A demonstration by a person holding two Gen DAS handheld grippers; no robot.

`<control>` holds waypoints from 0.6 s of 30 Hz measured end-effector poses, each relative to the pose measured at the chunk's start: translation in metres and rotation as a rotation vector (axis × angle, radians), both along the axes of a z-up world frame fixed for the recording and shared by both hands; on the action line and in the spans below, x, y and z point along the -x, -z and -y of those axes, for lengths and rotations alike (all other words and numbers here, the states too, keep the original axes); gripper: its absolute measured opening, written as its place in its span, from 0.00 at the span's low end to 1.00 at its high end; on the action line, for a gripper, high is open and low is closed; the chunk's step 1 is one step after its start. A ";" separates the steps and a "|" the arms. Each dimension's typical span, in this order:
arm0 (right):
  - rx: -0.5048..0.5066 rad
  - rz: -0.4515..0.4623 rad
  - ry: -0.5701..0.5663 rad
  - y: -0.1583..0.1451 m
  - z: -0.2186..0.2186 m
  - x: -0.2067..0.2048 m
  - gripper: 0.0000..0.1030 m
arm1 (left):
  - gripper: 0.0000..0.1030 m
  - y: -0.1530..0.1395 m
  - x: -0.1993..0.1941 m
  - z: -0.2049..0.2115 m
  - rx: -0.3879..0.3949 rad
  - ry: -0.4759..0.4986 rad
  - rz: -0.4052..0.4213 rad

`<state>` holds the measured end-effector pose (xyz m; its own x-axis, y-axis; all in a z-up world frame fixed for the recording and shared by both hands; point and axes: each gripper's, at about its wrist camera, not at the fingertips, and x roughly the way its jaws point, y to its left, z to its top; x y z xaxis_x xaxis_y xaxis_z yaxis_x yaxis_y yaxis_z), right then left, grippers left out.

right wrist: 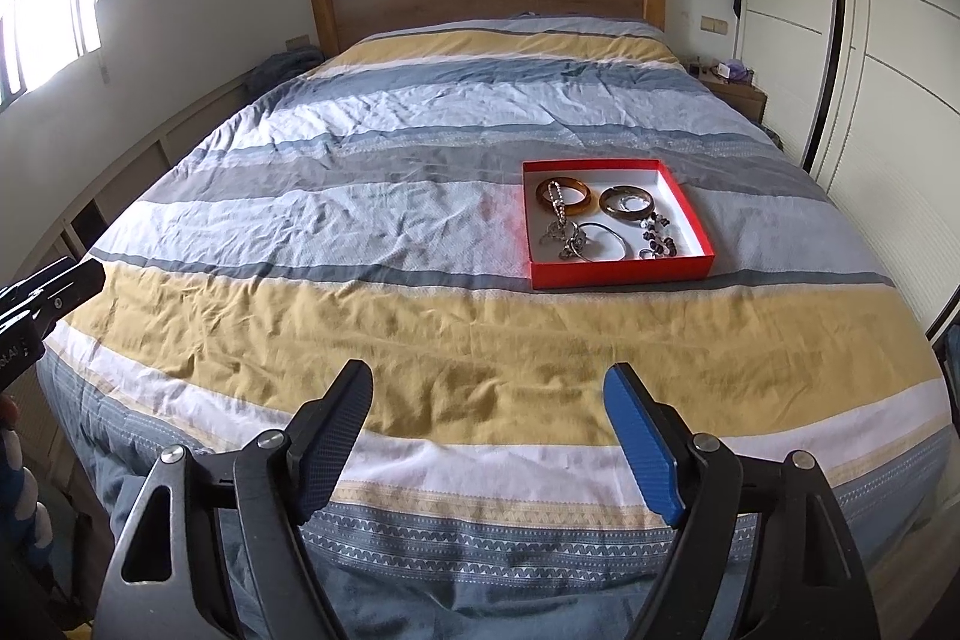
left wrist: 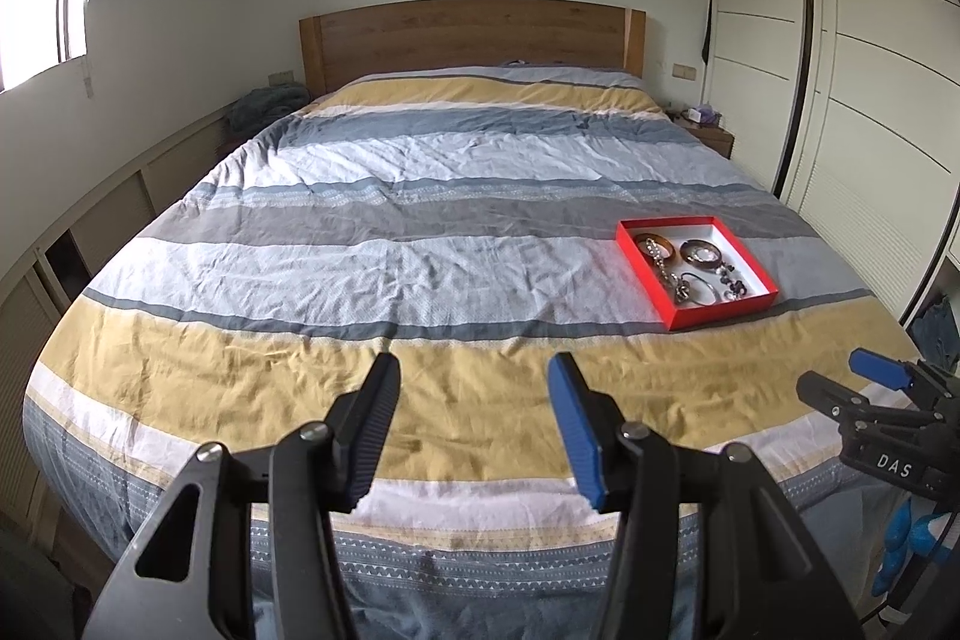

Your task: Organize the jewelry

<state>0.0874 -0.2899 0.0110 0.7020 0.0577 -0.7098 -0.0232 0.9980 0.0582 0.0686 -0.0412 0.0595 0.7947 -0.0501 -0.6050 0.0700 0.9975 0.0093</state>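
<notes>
Jewelry (right wrist: 606,220) lies tangled in the red box (right wrist: 621,275) on the bed (right wrist: 360,328); both grippers (left gripper (left wrist: 474,424), right gripper (right wrist: 489,436)), well short of it, gape empty, so lifting one piece could drag out others.

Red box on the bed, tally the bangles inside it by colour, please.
Inside the shallow red cardboard box:
Amber-orange chunky bangle: 1
Dark brown chunky bangle: 1
Thin silver wire bangle: 1
Total: 3 bangles. The tangled chains and beads beside them are too jumbled to count.

red box (right wrist: 624,274) on a blue, grey, yellow striped duvet (right wrist: 360,340).
</notes>
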 end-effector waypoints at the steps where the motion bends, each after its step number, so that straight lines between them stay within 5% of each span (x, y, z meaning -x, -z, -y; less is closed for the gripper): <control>1: 0.000 -0.002 0.000 0.001 0.000 0.000 0.76 | 0.48 0.001 0.000 0.000 -0.001 0.001 -0.001; 18: 0.008 -0.025 -0.008 0.009 0.000 0.000 0.76 | 0.48 0.010 0.000 -0.002 0.018 0.012 -0.014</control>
<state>0.0878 -0.2897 0.0024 0.6835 0.0572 -0.7277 -0.0295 0.9983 0.0508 0.0685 -0.0391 0.0492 0.7857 -0.0711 -0.6146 0.0824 0.9966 -0.0100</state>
